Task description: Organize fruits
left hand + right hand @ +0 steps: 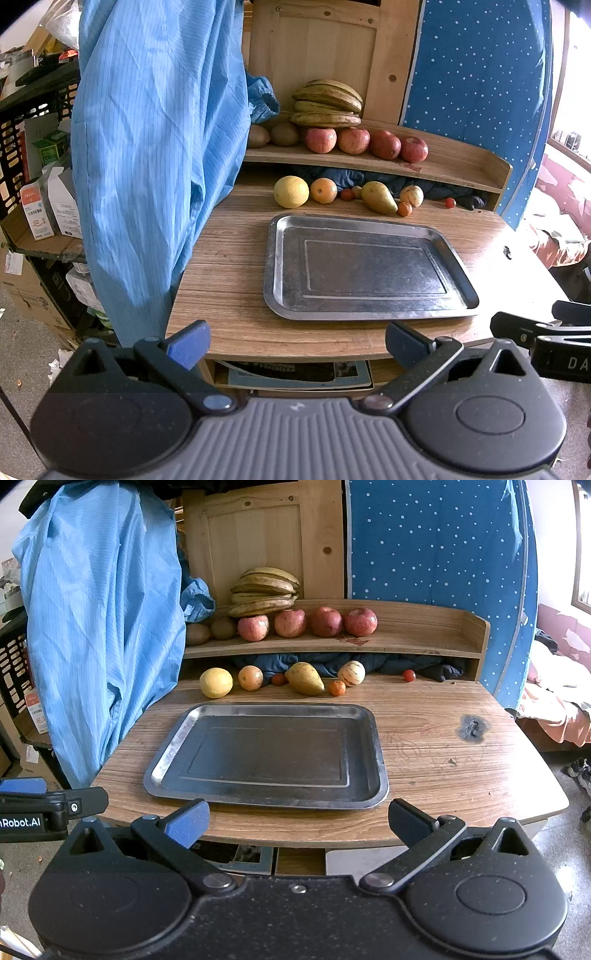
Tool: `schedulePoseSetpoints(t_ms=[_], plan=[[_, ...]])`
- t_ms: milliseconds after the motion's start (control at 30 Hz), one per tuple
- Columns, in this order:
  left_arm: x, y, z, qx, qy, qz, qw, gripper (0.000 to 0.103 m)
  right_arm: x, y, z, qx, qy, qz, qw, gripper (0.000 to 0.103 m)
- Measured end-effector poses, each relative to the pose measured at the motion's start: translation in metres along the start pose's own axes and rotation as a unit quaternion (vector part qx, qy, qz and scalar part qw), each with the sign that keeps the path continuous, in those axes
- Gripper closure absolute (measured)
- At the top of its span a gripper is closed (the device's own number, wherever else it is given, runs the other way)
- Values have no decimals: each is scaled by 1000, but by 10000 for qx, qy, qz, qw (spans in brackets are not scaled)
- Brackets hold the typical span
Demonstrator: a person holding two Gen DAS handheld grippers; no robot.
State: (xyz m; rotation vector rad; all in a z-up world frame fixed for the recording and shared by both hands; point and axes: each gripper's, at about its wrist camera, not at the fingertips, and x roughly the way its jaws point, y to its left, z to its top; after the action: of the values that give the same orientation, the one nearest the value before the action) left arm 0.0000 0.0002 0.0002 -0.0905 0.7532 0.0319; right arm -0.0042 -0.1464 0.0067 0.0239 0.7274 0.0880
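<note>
On the brown wood-grain table (443, 775), a rectangular grey metal tray (173, 753) lies flat with nothing in it, near the front edge. Behind the tray, along the back of the tabletop, a row of loose fruit runs left to right: a round yellow citrus fruit (216, 682), a round orange fruit (250, 677), a small red tomato (278, 679), a yellow-green pear (304, 678) lying on its side, a small orange mandarin (337, 688) touching the pear's narrow end, and a pale striped round fruit (351, 673). A second small red tomato (409, 675) sits well apart to the right. Dark blue cloth (424, 666) is bunched under the raised wooden shelf (424, 642) behind them. On the shelf stand two brown kiwis (210, 630), four red apples (306, 624) in a line, and a stack of browning yellow bananas (264, 590) behind the leftmost apples. A light blue striped garment (103, 627) hangs at the table's left side.

The left gripper (297, 341) and the right gripper (299, 821) both hover at the table's near edge, each with fingers spread wide and nothing between them, apart from all fruit. The right gripper's fingers frame the tray's front rim.
</note>
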Motion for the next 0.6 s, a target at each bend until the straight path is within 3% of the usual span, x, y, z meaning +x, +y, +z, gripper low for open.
schedulePoseSetpoints(t_ms=[600], plan=[[0, 0, 0, -5, 8, -10, 10000, 0, 2, -2, 0, 3, 15, -5, 10000, 0]])
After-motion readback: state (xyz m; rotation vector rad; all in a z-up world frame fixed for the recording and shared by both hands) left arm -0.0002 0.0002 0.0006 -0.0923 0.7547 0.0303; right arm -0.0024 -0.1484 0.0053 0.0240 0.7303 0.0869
